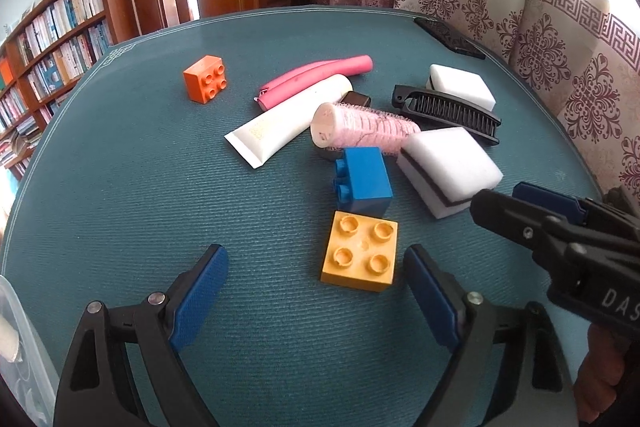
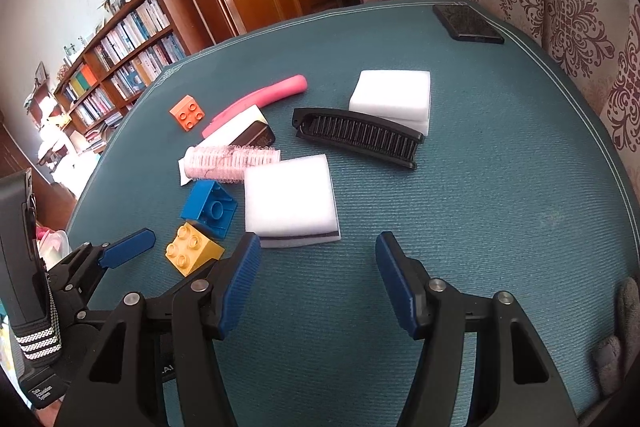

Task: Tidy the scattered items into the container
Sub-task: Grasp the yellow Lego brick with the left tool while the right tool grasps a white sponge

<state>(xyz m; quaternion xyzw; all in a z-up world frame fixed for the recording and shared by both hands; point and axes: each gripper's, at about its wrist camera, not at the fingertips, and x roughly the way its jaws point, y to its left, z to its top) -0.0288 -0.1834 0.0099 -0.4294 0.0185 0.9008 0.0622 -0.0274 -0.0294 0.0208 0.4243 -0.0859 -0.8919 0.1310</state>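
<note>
Teal-covered table (image 1: 140,187), bookshelves, a wooden door and patterned curtains behind.

Left gripper (image 1: 316,291): fingers spread, empty, hovering low with the yellow block (image 1: 360,251) just ahead between them.

Right gripper (image 2: 318,269): fingers spread, empty, tips just beside the near white sponge (image 2: 290,195).

Outward, in a loose cluster: blue block (image 1: 364,181) touching the yellow one; pink hair roller (image 1: 362,125); white tube (image 1: 286,121); pink foam curler (image 1: 320,75); black comb (image 1: 448,111); second white sponge (image 1: 460,85); orange block (image 1: 205,79) set apart; dark phone (image 2: 467,23) at the far edge.

Container (image 1: 24,339): clear plastic, only a rim visible at the left gripper's side; contents unclear.

Risks, as judged: closing on the yellow block may nudge the blue block; the two grippers work close together and could collide; the roller may roll if bumped.
</note>
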